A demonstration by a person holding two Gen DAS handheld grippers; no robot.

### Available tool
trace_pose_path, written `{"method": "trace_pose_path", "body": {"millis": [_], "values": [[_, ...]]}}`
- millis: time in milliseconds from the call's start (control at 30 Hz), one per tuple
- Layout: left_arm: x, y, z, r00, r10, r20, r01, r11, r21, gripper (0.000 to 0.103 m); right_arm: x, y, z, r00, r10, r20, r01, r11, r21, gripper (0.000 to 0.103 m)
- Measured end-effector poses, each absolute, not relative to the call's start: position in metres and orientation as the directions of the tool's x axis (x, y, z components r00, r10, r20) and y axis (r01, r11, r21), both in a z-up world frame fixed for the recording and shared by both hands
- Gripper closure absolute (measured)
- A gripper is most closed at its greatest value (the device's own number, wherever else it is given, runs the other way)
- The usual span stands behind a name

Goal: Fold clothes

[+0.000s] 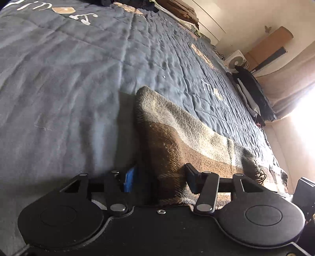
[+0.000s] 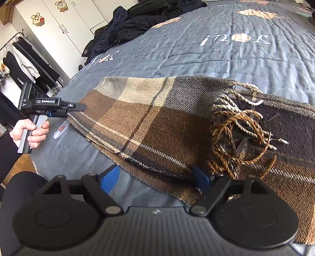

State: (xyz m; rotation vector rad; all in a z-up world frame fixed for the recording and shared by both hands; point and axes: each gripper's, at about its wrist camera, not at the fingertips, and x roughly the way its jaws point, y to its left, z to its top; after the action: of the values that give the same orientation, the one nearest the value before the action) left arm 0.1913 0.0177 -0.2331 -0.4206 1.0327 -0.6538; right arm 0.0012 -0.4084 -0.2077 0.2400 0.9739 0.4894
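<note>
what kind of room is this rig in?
Most likely a home bedroom: the plaid scarf lies on a bed under a grey quilted bedspread, with a white wardrobe and a clothes rack hung with garments alongside.

Grey quilt (image 2: pixel 196 57) w/ lettering; white wardrobe (image 2: pixel 65 21) w/ stickers; fan (image 1: pixel 235 61); clothes rack (image 2: pixel 17 57).

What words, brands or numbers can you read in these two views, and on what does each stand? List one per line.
"GenRobot.AI": on the left gripper, white print on its black body.
"4S": on the black block behind it.
White lettering on the bedspread: upside down, stylised, not readable.
Wardrobe stickers: cartoon pictures, no text.
</note>
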Motion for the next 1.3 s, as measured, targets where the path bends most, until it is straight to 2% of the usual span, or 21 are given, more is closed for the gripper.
{"method": "trace_pose_path", "body": {"millis": [267, 467, 533, 633, 767, 1200, 1267, 1300], "values": [[0.218, 0.035, -0.249, 0.361, -0.746, -0.56, 0.185, 0.646, -0.741, 0.045, 0.002, -0.407, -0.208, 0.457, 0.497, -0.737, -0.29, 0.867, 0.405, 0.022], [0.225, 0.031, -0.235, 0.311, -0.726, -0.613, 0.245, 0.685, -0.686, 0.047, 0.003, -0.406, -0.207, 0.45, 0.493, -0.744, -0.292, 0.869, 0.4, 0.022], [0.207, 0.033, -0.22, 0.334, -0.68, -0.653, 0.316, 0.733, -0.602, 0.046, 0.004, -0.406, -0.207, 0.448, 0.494, -0.745, -0.293, 0.868, 0.4, 0.022], [0.166, 0.034, -0.196, 0.422, -0.581, -0.696, 0.424, 0.805, -0.414, 0.043, 0.005, -0.405, -0.206, 0.446, 0.491, -0.749, -0.297, 0.87, 0.393, 0.022], [0.121, 0.023, -0.189, 0.494, -0.495, -0.715, 0.492, 0.837, -0.24, 0.041, 0.005, -0.4, -0.206, 0.447, 0.482, -0.754, -0.303, 0.874, 0.379, 0.022], [0.098, -0.032, -0.206, 0.65, -0.36, -0.669, 0.54, 0.839, 0.074, 0.04, -0.001, -0.395, -0.199, 0.456, 0.475, -0.753, -0.303, 0.878, 0.37, 0.022], [0.097, -0.038, -0.209, 0.675, -0.336, -0.657, 0.532, 0.838, 0.118, 0.042, 0.0, -0.394, -0.198, 0.457, 0.476, -0.751, -0.304, 0.878, 0.371, 0.022], [0.096, -0.039, -0.209, 0.686, -0.327, -0.65, 0.527, 0.839, 0.135, 0.046, 0.0, -0.393, -0.198, 0.458, 0.477, -0.75, -0.306, 0.877, 0.37, 0.022]]}}
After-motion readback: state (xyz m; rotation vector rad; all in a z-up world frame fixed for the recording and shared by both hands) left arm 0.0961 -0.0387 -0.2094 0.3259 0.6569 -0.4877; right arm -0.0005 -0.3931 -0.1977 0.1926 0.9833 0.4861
